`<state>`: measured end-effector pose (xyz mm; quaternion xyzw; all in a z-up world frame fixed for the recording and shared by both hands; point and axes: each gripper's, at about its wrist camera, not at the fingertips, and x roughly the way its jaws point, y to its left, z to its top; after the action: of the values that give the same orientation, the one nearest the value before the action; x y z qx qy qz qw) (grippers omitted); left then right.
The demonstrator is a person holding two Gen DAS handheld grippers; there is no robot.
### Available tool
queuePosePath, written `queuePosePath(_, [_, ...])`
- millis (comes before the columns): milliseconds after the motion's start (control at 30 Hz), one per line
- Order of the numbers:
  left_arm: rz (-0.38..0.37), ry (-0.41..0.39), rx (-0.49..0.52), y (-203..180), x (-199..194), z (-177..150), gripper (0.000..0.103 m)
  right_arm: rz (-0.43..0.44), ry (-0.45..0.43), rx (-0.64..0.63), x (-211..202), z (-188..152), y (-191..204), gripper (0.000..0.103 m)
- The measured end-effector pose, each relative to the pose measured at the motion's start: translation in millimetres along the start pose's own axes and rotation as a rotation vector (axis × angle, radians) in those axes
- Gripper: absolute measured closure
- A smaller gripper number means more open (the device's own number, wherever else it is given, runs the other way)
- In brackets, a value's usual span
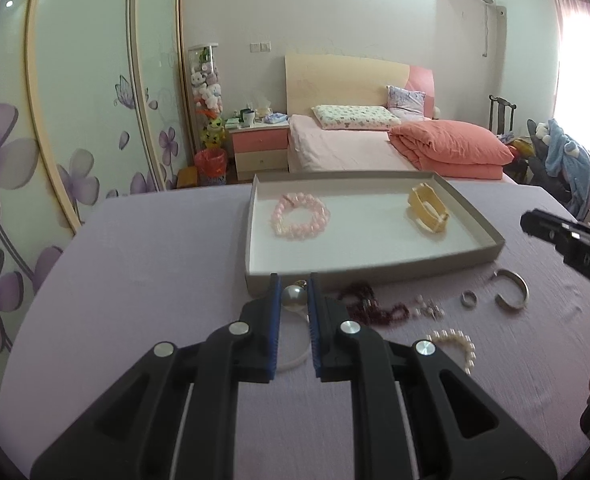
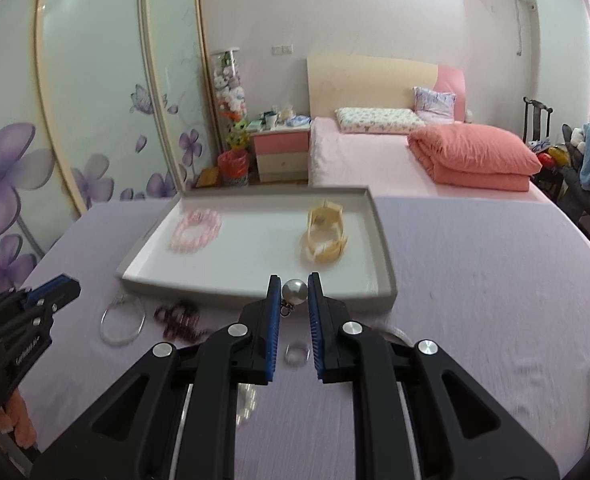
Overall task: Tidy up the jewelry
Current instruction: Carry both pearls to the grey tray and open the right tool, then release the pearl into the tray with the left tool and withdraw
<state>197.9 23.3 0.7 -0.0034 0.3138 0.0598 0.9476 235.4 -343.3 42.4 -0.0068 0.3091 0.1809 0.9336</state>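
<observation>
Pearls sit pinched in both grippers: the left gripper [image 1: 293, 286] is clamped on a white pearl earring [image 1: 293, 298], and the right gripper [image 2: 293, 286] is clamped on a second pearl earring [image 2: 294, 292], whose small metal loop hangs below the bead. Both sets of blue pads stand nearly together, parted only by the pearl between them.

Each gripper points forward and downward toward the near wall of the grey tray [image 1: 379, 266], with its pearl in the air just before that wall. In the right wrist view the left gripper shows at the lower left, well to the left of the tray, with part of a hand under it.

Inside the tray lie a pink bead bracelet [image 1: 300, 215] toward its left half and a yellow bracelet [image 1: 428, 210] toward its right. In front of the tray, on the lilac cloth [image 1: 135, 300], lie a dark red bead string [image 1: 369, 306], a small silver ring [image 1: 469, 300], an open silver bangle [image 1: 513, 290] and a white pearl bracelet [image 1: 457, 344]. A clear bangle [image 2: 122, 320] lies on the cloth in front of the tray's left corner
</observation>
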Motion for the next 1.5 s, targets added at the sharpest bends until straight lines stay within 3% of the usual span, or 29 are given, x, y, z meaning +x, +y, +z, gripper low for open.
queuePosePath(233, [0.022,-0.022,0.014,-3,31,30,0.089,-0.035,-0.032,0.000,43,34,-2,0.088])
queuePosePath(600, [-0.004,-0.007,-0.024,-6,87,67,0.089,-0.016,0.126,0.018,122,31,-8,0.088])
queuePosePath(1167, [-0.068,0.037,-0.066,-6,123,76,0.089,0.005,0.148,0.012,134,35,-6,0.087])
queuePosePath(1300, [-0.069,0.040,-0.063,-9,124,75,0.089,0.018,0.141,0.039,129,35,-15,0.062])
queuePosePath(1500, [-0.081,0.051,-0.077,-8,127,74,0.089,0.002,0.132,0.053,124,34,-22,0.062])
